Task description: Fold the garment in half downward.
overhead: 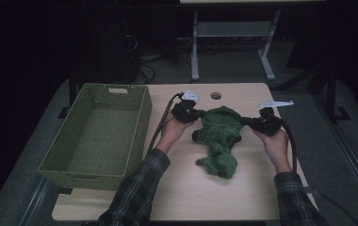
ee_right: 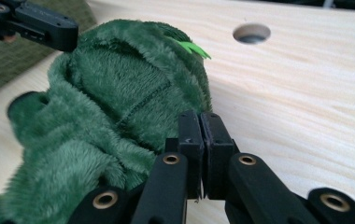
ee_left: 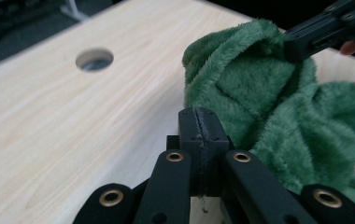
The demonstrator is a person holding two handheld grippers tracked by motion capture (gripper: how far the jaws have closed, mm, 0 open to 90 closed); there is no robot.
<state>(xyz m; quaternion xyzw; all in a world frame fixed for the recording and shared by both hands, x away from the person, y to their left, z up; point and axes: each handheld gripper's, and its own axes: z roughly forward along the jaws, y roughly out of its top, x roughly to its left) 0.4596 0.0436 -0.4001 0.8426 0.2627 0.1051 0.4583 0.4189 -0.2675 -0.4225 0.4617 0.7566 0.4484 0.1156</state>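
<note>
A green fleece garment (overhead: 219,136) hangs stretched between my two grippers over the wooden table (overhead: 186,188), its lower end bunched on the tabletop. My left gripper (overhead: 199,114) is shut on the garment's left upper edge, and my right gripper (overhead: 248,121) is shut on the right upper edge. In the left gripper view the jaws (ee_left: 199,114) are pressed together beside the fleece (ee_left: 269,107), and the right gripper (ee_left: 292,44) pinches its far edge. In the right gripper view the shut jaws (ee_right: 200,116) sit against the fleece (ee_right: 119,102), with the left gripper (ee_right: 70,35) clamped on the far edge.
A green woven basket (overhead: 78,176) stands open at the table's left side. A round cable hole (overhead: 215,95) lies near the far edge, behind the garment. A bright green tag (ee_right: 192,48) sticks out of the fleece. A metal table frame (overhead: 233,28) stands beyond.
</note>
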